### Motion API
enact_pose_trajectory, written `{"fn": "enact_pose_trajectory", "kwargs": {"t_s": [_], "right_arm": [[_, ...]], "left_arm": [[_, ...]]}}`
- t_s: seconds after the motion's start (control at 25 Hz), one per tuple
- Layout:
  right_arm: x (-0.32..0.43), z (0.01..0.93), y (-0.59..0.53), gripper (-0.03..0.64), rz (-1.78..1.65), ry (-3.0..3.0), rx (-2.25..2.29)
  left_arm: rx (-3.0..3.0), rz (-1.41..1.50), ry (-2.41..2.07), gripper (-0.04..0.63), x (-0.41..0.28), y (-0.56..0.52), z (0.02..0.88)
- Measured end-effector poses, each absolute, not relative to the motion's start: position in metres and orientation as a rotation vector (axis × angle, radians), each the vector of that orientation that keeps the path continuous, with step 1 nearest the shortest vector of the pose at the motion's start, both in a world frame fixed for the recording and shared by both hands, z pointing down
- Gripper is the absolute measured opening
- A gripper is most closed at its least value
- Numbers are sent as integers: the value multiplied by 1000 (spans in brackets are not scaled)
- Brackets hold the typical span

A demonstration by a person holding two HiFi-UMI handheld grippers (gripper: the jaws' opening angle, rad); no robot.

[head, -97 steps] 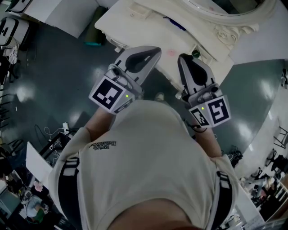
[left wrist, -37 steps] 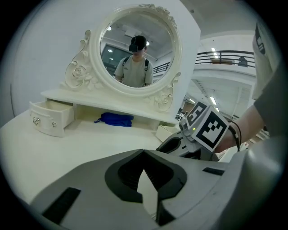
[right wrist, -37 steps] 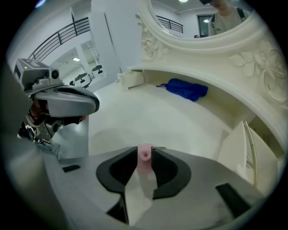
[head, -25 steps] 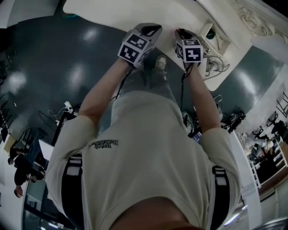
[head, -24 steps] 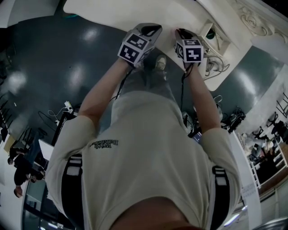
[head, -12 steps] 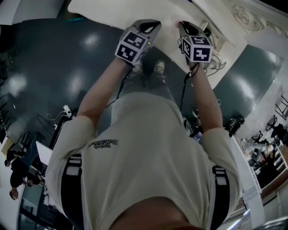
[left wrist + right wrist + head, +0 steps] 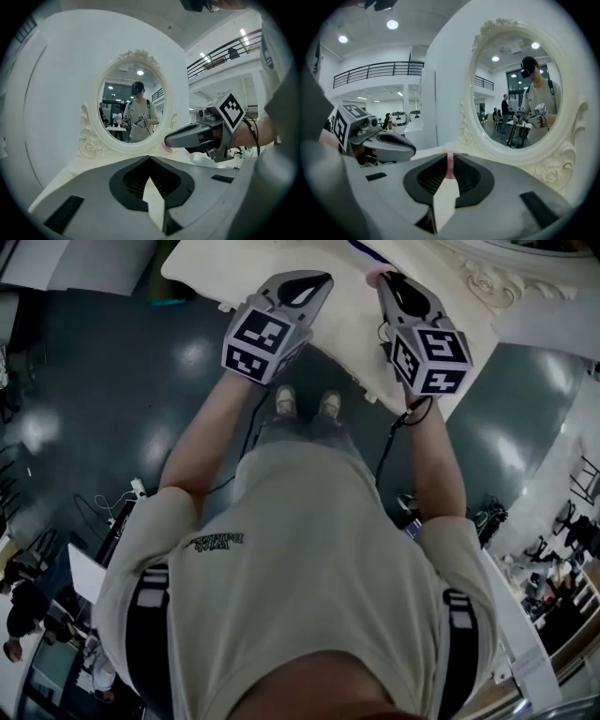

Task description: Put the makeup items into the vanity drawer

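The right gripper (image 7: 389, 282) has its jaws closed on a thin pink makeup item (image 7: 450, 165), which sits upright between the very tips. The left gripper (image 7: 150, 157) has its jaw tips together and nothing between them. Both are held side by side over the white vanity table (image 7: 234, 273), facing the oval mirror (image 7: 132, 110).

White vanity top (image 7: 225, 268), oval mirror (image 7: 132, 101) upright, slim blue stick (image 7: 364, 249)
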State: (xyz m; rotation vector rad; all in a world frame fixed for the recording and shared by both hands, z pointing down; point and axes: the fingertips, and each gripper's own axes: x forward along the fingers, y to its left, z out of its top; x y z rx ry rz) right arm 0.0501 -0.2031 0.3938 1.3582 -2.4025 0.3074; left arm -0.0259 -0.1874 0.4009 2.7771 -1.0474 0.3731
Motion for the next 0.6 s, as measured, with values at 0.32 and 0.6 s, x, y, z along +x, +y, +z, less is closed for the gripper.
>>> {"fn": "enact_pose_trajectory", "kwargs": {"t_s": [0.32,0.6], "right_arm": [[39,285,-155,46,64,-2587,1376],[35,223,-106,46,-49,-2742,1334]], "left_arm": [[2912,206,-1134,14,-33,-148,298],[3008,63,-1217,14,-40,-109,226]]}}
